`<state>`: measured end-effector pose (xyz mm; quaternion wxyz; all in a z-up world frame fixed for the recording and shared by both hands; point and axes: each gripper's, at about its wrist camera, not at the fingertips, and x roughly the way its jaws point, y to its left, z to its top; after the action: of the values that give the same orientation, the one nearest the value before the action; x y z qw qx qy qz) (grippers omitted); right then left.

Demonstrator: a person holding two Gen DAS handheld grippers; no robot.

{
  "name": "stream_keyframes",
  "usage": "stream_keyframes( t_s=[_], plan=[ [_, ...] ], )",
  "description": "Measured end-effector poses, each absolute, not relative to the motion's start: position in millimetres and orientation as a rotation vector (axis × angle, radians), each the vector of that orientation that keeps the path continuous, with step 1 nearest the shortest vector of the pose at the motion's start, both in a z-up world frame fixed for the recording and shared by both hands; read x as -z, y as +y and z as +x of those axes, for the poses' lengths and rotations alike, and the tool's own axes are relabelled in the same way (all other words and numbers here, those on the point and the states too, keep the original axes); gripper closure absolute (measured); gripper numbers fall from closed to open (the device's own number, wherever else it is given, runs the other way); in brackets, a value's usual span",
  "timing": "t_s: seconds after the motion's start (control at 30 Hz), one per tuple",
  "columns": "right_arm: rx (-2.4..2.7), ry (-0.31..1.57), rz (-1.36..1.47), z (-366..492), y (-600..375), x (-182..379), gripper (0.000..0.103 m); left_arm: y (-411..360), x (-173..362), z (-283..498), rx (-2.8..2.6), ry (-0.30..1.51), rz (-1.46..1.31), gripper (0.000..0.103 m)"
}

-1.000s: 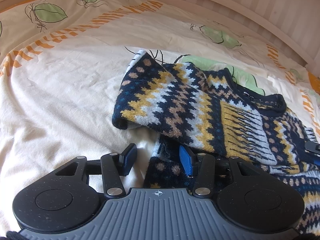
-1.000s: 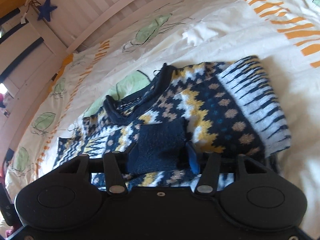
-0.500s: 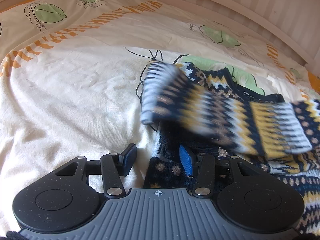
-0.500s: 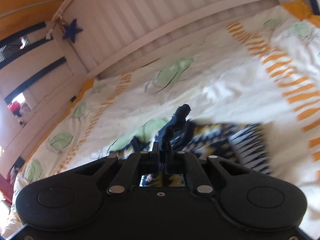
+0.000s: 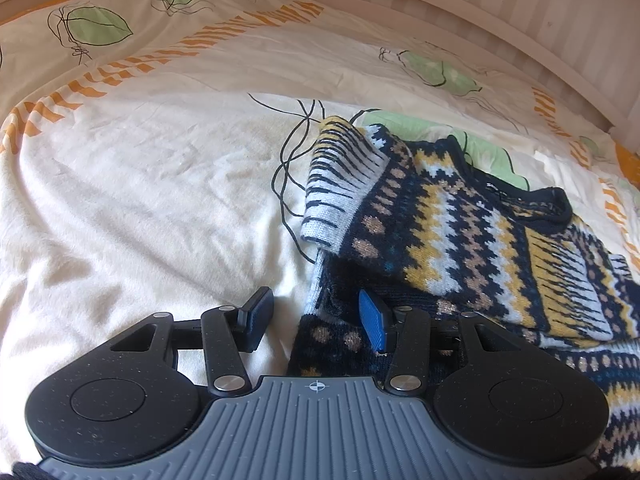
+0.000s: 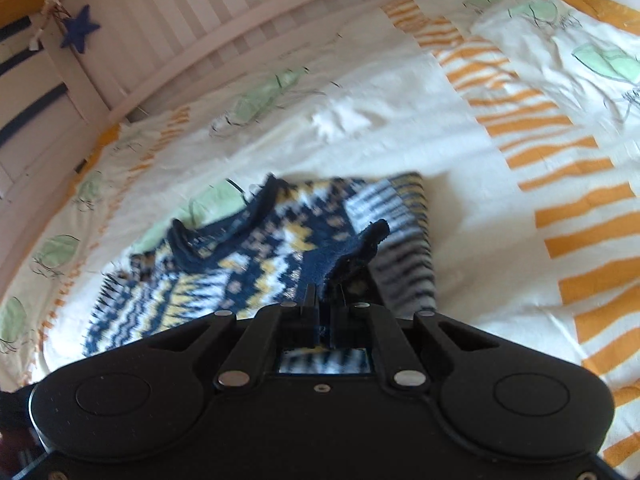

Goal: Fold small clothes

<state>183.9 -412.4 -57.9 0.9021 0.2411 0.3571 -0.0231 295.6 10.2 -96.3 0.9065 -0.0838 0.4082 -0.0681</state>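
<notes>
Knit wool, navy with yellow and white zigzag bands: the sweater (image 5: pixel 460 240) lies on the bedsheet (image 5: pixel 160 200) toward the bed's far side, near the slatted bed rail (image 6: pixel 200 40), collar facing the rail. One striped sleeve (image 5: pixel 340 188) is folded over the body.

Left gripper (image 5: pixel 316 320): low over the bedsheet at the sweater's near edge, level, pointing toward the rail. Jaws spread wide; left pad over bare sheet, right pad over the knit, nothing between them but a strip of dark hem fabric lying loose. Holds nothing.

Right gripper (image 6: pixel 324 312): raised above the sweater and tilted, jaws closed together on a dark navy cuff (image 6: pixel 360 248), which stands up out of the pinch. The view is motion-blurred, so depth of bite cannot be judged.

Risks, as judgement:
- Only a thin fold of cuff appears in the pinch; the stretchy knit could slip out mid-carry and drop the sleeve crooked.
- The body is not pinned by the left gripper; a pull on the cuff could drag the whole sweater across the smooth sheet and undo the sleeve already folded.
- Loose hem beneath the left pads could bunch if that gripper closes where it is.
</notes>
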Motion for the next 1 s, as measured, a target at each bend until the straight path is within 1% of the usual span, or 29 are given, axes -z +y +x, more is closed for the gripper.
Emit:
stream_keyframes(
  t_s=[0.2, 0.37, 0.47, 0.5, 0.53, 0.6, 0.7, 0.97, 1.0],
  plan=[
    [0.065, 0.763, 0.465, 179, -406, 71, 0.092, 12, 96, 298, 0.144, 0.852, -0.194, 0.057],
    [0.078, 0.749, 0.483, 177, -407, 72, 0.089, 15, 96, 301, 0.151, 0.862, -0.207, 0.057],
    [0.095, 0.739, 0.469, 173, -408, 69, 0.075, 16, 94, 301, 0.158, 0.866, -0.203, 0.057],
    [0.101, 0.734, 0.465, 171, -408, 68, 0.063, 16, 93, 301, 0.160, 0.868, -0.201, 0.057],
    [0.102, 0.730, 0.462, 169, -409, 67, 0.054, 17, 93, 301, 0.162, 0.868, -0.198, 0.057],
    [0.107, 0.729, 0.450, 164, -411, 66, 0.050, 20, 91, 302, 0.149, 0.864, -0.191, 0.057],
    [0.124, 0.730, 0.418, 155, -413, 64, 0.040, 26, 92, 304, 0.135, 0.864, -0.210, 0.057],
    [0.128, 0.663, 0.411, 141, -415, 52, 0.039, 40, 86, 302, 0.035, 0.832, -0.172, 0.058],
    [0.122, 0.651, 0.399, 141, -413, 50, 0.037, 41, 83, 300, 0.012, 0.818, -0.152, 0.058]
  ],
)
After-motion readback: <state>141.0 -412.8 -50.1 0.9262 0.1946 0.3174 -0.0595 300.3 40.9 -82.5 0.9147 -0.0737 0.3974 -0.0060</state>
